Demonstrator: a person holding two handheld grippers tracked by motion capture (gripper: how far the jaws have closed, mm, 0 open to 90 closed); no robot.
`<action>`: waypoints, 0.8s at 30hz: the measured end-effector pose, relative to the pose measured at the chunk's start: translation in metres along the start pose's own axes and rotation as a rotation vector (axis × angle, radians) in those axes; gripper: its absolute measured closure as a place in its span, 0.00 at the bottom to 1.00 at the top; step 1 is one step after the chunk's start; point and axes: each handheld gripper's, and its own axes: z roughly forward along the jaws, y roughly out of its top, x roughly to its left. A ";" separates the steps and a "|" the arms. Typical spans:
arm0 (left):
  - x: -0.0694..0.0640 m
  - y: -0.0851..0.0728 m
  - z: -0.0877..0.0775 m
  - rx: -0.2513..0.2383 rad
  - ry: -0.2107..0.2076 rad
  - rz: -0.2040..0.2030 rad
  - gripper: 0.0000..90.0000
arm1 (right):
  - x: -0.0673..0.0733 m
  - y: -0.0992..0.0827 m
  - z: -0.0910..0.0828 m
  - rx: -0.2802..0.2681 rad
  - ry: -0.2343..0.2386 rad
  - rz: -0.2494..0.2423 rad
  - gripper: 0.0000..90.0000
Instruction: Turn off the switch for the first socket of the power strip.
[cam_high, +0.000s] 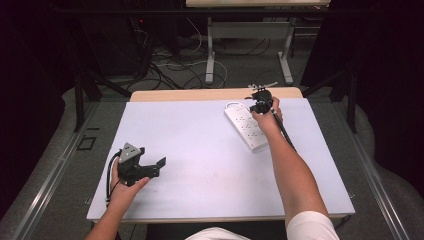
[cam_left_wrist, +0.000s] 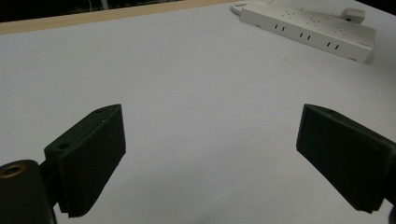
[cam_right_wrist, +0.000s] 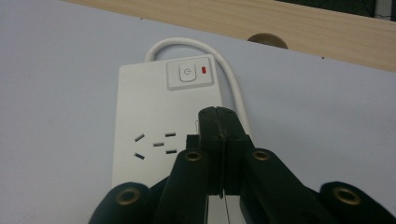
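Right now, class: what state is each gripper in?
Left gripper: open, holding nothing, above the white mat.
Right gripper: shut, empty, over the power strip.

The power strip (cam_right_wrist: 154, 112) looks like smooth white plastic with a faint sheen, and its cord (cam_right_wrist: 231, 79) has the same glossy white coating. It lies on a matt, pale sheet (cam_high: 210, 155) covering a table (cam_high: 200, 94) whose bare far edge shows light wood grain. The left gripper (cam_left_wrist: 210, 158) has dull black pads (cam_left_wrist: 93, 158), finely ribbed. The right gripper (cam_right_wrist: 223, 121) is matt black with brassy metal rivets (cam_right_wrist: 192, 156).
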 end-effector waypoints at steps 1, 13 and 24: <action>0.000 0.000 0.000 0.000 0.000 0.000 0.09 | -0.001 0.000 0.001 0.000 0.001 0.002 1.00; 0.000 0.000 0.000 0.006 0.002 0.010 0.10 | -0.001 -0.002 0.009 -0.002 0.004 0.000 1.00; 0.001 0.000 0.001 0.005 0.003 0.008 0.10 | 0.000 -0.006 0.020 0.020 0.007 -0.005 1.00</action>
